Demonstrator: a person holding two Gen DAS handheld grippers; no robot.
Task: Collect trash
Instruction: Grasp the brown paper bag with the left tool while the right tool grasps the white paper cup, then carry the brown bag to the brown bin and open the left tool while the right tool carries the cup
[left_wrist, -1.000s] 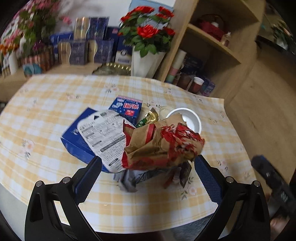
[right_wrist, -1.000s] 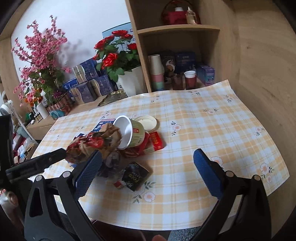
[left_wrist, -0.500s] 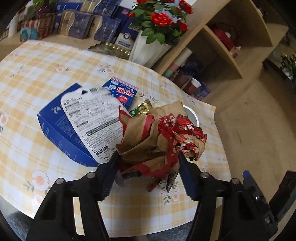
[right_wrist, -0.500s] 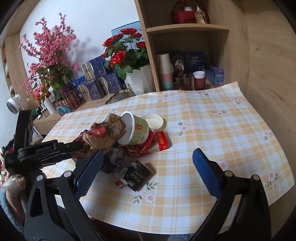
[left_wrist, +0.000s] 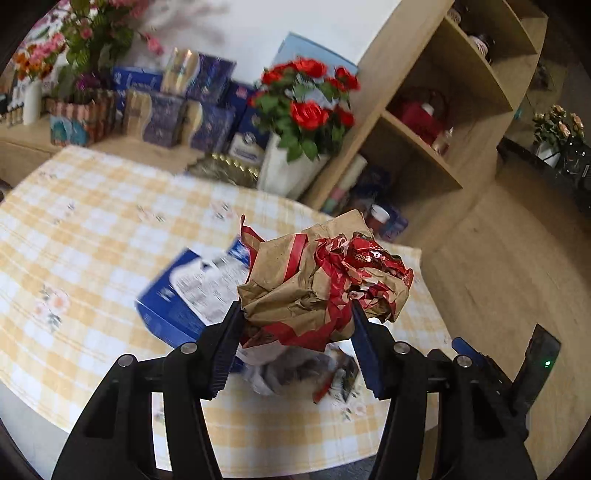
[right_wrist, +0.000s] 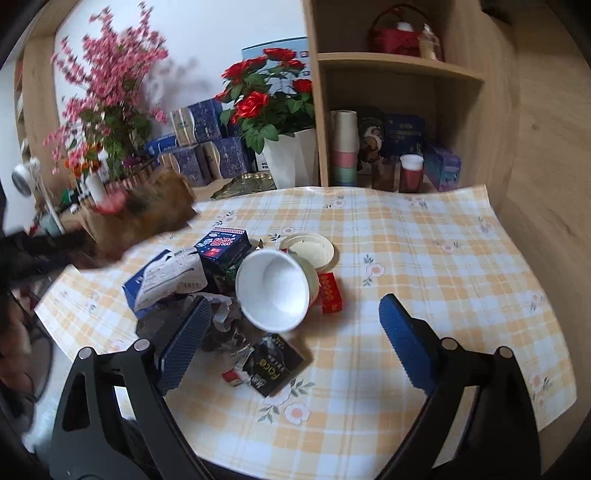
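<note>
Left gripper (left_wrist: 295, 325) clamped on crumpled brown-and-red paper wrapper (left_wrist: 321, 288), held up clear of yellow checked tablecloth (left_wrist: 92, 236). Right gripper (right_wrist: 295, 332) spread wide, holding nothing, above trash pile: white paper bowl on its side (right_wrist: 275, 290), black printed sachet (right_wrist: 273, 369), blue cardboard box (right_wrist: 147, 284), small red packet (right_wrist: 330, 291).

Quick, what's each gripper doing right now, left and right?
Left gripper: shut on the crumpled paper bag, lifted off the table.
Right gripper: open, holding nothing.
</note>
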